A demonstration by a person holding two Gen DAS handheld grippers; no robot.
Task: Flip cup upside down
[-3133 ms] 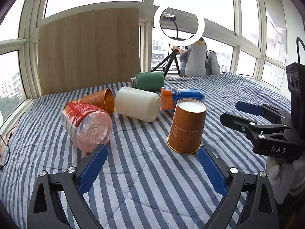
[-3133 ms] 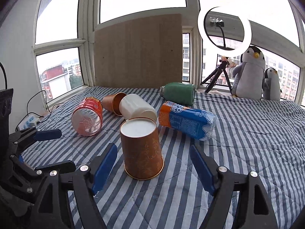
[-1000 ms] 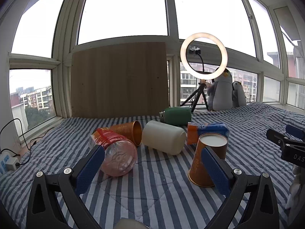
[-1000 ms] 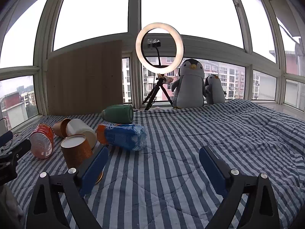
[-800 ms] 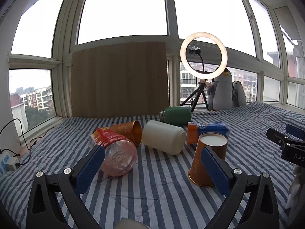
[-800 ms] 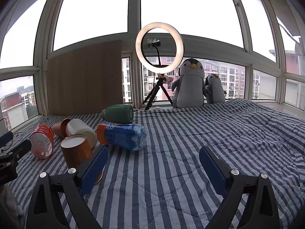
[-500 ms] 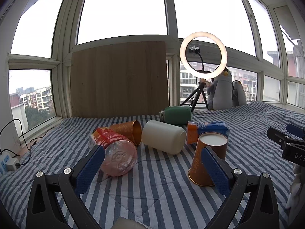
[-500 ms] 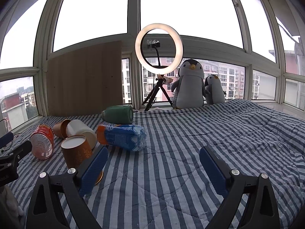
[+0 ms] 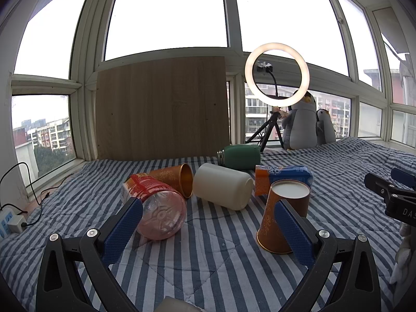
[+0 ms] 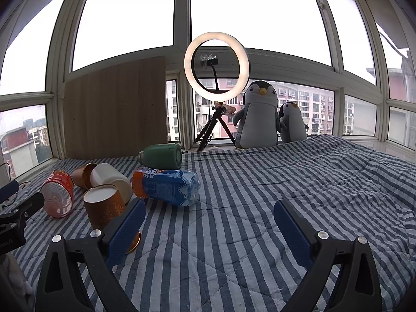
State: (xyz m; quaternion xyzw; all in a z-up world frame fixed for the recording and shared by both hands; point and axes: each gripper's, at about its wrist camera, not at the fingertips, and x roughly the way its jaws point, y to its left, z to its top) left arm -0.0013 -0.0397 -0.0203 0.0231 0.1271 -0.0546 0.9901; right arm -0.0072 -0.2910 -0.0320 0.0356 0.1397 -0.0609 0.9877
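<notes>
Both pulled back and lifted since three seconds ago: left gripper (image 9: 206,226) wide apart, right gripper (image 10: 210,222) wide apart, nothing held. Ahead-right of left, ahead-left of right: paper cup (image 9: 284,214) standing mouth-down on striped quilt (image 10: 286,182). Probably finished already.

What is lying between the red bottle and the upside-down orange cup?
In the left wrist view, the white cup lies on its side between the red bottle and the orange cup.

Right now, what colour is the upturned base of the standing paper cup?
White, on the orange paper cup; clearest in the left wrist view.
</notes>
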